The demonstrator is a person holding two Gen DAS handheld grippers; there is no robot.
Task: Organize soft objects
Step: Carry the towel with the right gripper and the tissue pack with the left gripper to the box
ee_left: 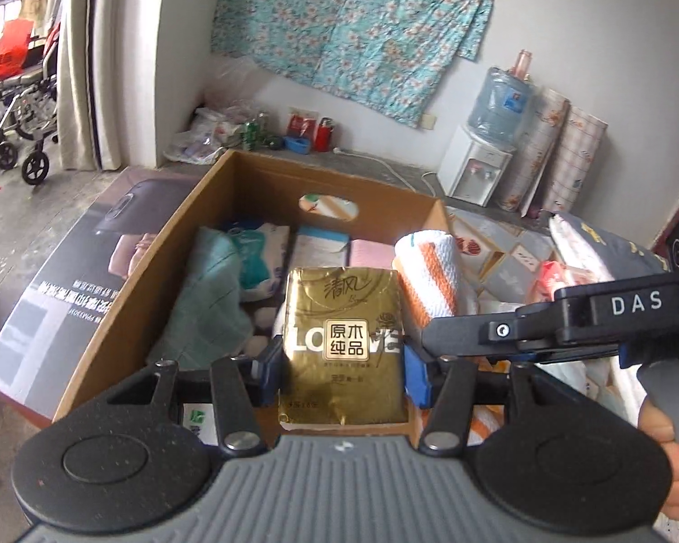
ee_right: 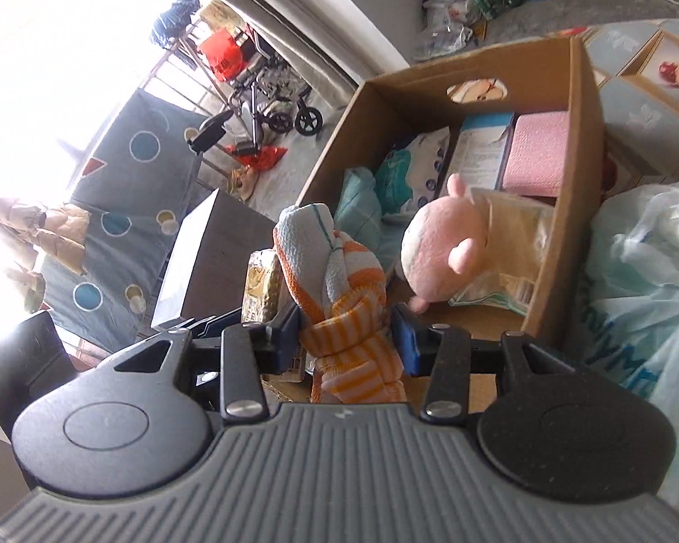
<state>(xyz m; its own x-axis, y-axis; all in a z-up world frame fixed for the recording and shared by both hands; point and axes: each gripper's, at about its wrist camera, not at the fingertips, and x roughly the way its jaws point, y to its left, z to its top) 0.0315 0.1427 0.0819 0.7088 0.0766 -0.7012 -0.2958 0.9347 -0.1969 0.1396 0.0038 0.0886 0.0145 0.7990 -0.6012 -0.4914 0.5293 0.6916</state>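
Left hand-held gripper (ee_left: pixel 341 362) is clamped about halfway closed on a flat gold foil-wrapped tissue packet (ee_left: pixel 341 339), its blue pads pressing both long edges. In the left wrist view the packet hangs over the near end of an open brown cardboard box (ee_left: pixel 167 249), which already holds a folded teal cloth (ee_left: pixel 208 289) at nine o'clock of the packet and a pink folded towel (ee_left: pixel 369 253) at twelve. At three o'clock the right hand-held gripper (ee_left: pixel 434 339) reaches in beside it.

In the right wrist view the right hand-held gripper's jaws are drawn in on an orange-and-white striped knitted cloth (ee_right: pixel 344 289), bunched between the pads and rising upright. At two o'clock of it, inside the box, lies a round pink plush toy (ee_right: pixel 443 253).

Both items look to be in the carrying step, over the box. The next move, I judge, calls for lowering each into a free gap and letting go.

No surface shows; the box seems to stand on grey concrete floor (ee_left: pixel 22 235). A floral turquoise sheet (ee_left: pixel 353 22) hangs on the wall at twelve o'clock, a water dispenser (ee_left: pixel 480 167) at two, a wheelchair (ee_left: pixel 18 113) at ten.
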